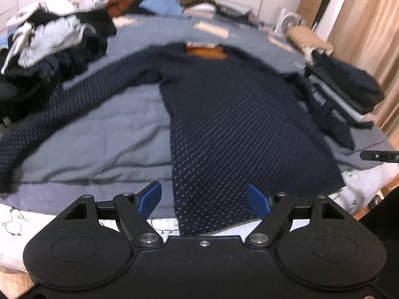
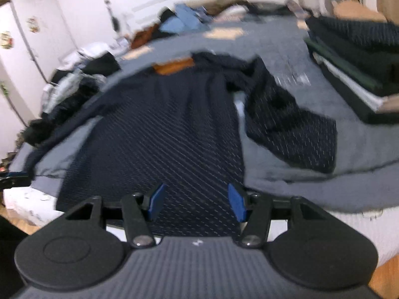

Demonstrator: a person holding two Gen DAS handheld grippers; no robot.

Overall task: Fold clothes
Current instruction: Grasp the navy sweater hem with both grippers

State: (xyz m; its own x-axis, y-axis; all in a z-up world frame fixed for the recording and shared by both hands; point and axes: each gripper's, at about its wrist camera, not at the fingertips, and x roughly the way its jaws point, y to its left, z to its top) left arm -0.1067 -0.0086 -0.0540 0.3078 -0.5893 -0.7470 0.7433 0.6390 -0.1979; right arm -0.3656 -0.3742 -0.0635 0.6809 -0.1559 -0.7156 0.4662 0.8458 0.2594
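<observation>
A navy long-sleeved top with small white flecks [image 1: 224,114] lies flat on the blue-grey bedspread [image 1: 112,137], hem toward me, orange lining at its collar [image 1: 207,52]. Its left sleeve [image 1: 74,97] stretches out to the left. Its right sleeve [image 2: 286,124] lies crumpled beside the body. My left gripper [image 1: 204,199] hovers open above the hem's left part, with nothing between its blue pads. My right gripper [image 2: 197,199] is open too, over the hem of the same top [image 2: 162,137]. The right gripper's tip [image 1: 379,155] pokes in at the left wrist view's right edge.
A heap of unfolded clothes [image 1: 49,49] sits at the bed's left side, and more garments [image 1: 159,2] lie by the headboard. A stack of folded dark clothes [image 1: 344,87] rests at the right edge of the bed. A fan [image 1: 289,21] and curtain [image 1: 369,37] stand behind.
</observation>
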